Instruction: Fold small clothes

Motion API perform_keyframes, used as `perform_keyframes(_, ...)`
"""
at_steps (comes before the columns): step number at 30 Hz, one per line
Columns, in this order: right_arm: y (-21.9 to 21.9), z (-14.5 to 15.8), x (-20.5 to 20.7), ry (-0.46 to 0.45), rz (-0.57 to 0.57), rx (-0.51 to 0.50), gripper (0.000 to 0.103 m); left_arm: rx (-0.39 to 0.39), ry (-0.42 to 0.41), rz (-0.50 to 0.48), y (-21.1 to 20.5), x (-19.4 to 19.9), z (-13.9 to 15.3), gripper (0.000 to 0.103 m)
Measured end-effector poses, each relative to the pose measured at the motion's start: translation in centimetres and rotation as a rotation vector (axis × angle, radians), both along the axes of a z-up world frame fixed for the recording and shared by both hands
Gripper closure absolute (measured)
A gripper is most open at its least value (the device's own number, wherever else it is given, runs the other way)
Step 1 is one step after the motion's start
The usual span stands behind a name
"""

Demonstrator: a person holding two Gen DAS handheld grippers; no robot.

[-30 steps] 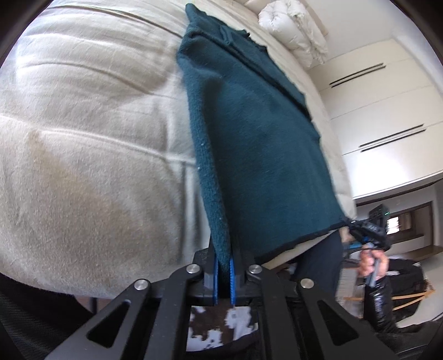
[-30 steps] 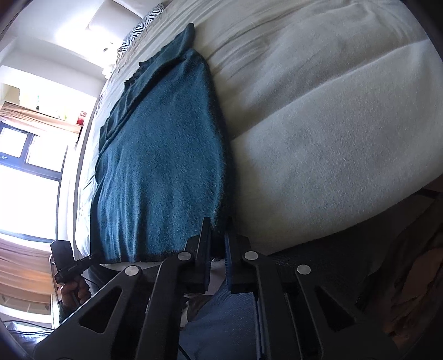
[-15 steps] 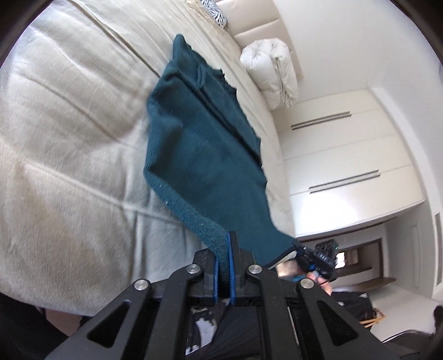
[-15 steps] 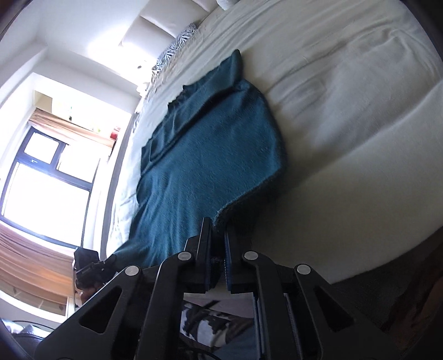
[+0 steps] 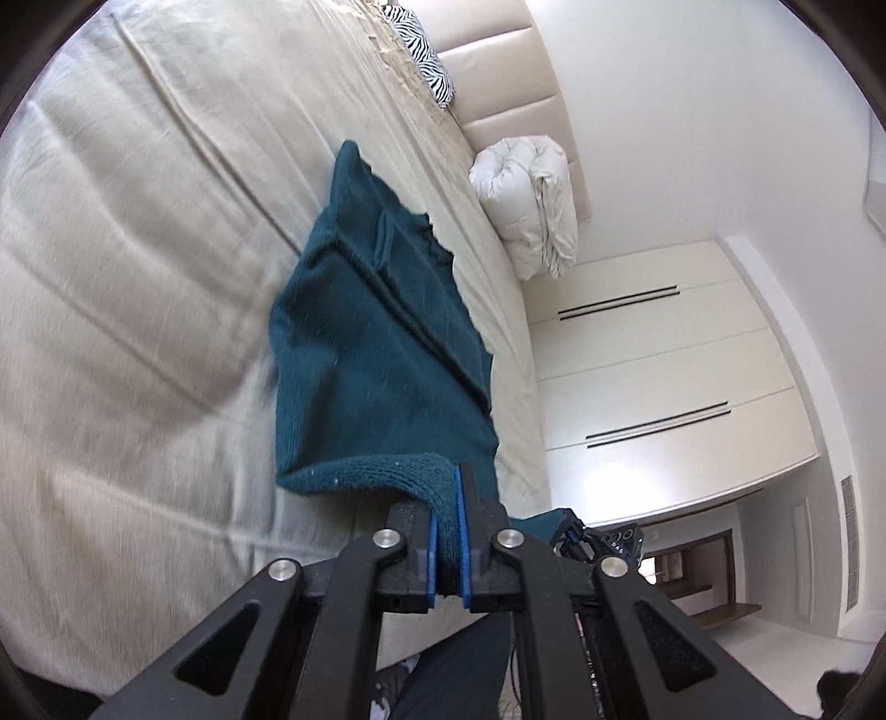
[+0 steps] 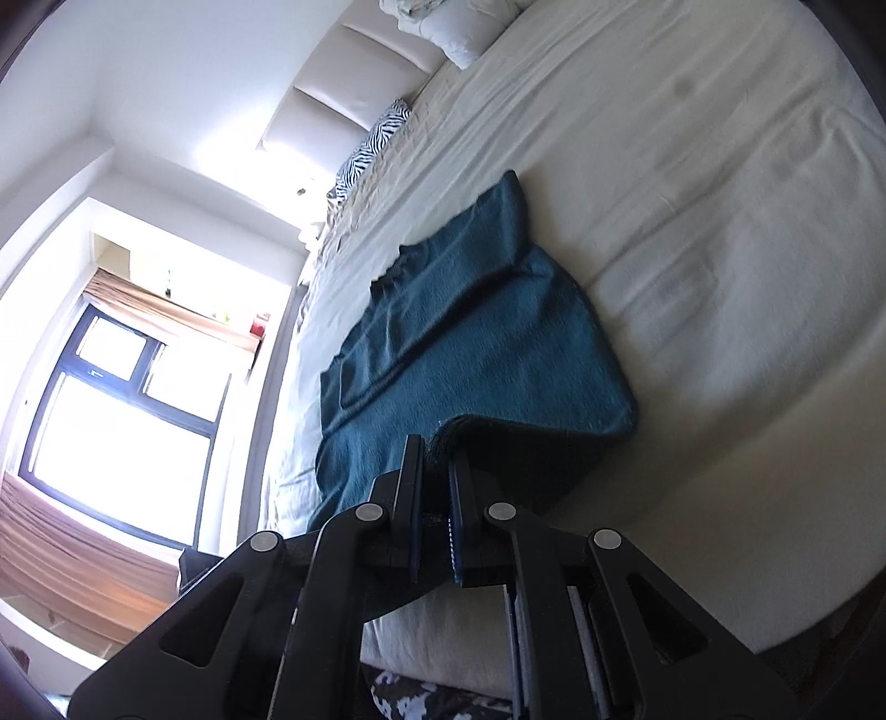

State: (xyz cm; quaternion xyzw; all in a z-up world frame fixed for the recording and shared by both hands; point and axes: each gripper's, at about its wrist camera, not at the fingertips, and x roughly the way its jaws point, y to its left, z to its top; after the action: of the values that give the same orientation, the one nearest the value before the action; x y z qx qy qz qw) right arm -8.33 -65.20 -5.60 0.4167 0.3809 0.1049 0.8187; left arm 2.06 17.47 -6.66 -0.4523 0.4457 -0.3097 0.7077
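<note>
A dark teal knitted garment (image 5: 376, 354) lies lengthwise on the cream bed (image 5: 138, 277), its far end flat on the sheet. My left gripper (image 5: 449, 498) is shut on one corner of its near hem, and the thick knit edge curls up between the blue pads. In the right wrist view the same garment (image 6: 470, 343) shows, with my right gripper (image 6: 437, 471) shut on the other near corner. The near hem hangs lifted off the sheet between both grippers. The right gripper (image 5: 598, 540) also shows at the far end of the hem in the left wrist view.
A rolled white duvet (image 5: 531, 205) and a zebra-print pillow (image 5: 426, 50) lie by the padded headboard (image 5: 515, 72). White wardrobe doors (image 5: 664, 376) stand beyond the bed's side. A bright window (image 6: 111, 410) is on the other side. A person's dark trouser leg (image 5: 459, 670) is below the left gripper.
Both grippers have risen and carried the near hem up and toward the headboard. The garment, earlier stretched to the bed's edge, now bends upward at its near end.
</note>
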Motion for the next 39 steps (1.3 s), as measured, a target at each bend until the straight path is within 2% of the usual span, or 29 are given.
perform_keyframes(6, -0.6, 1.1, 2.8, -0.036, -0.042, -0.008, 0.096, -0.038, 0.014, 0.03, 0.5, 2.2, 0.4, 0.096)
perform_keyframes(14, -0.8, 2.1, 7.9, -0.057, -0.072, -0.071, 0.096, -0.103, 0.045, 0.078, 0.2, 6.7, 0.3, 0.096)
perform_keyframes(29, -1.5, 2.0, 17.4, -0.061, -0.123, -0.203, 0.096, -0.108, 0.049, 0.113, -1.1, 15.5, 0.8, 0.096)
perform_keyframes(39, -1.1, 0.6, 24.3, -0.03, -0.131, -0.236, 0.096, -0.112, 0.077, 0.15, -1.5, 21.1, -0.1, 0.096)
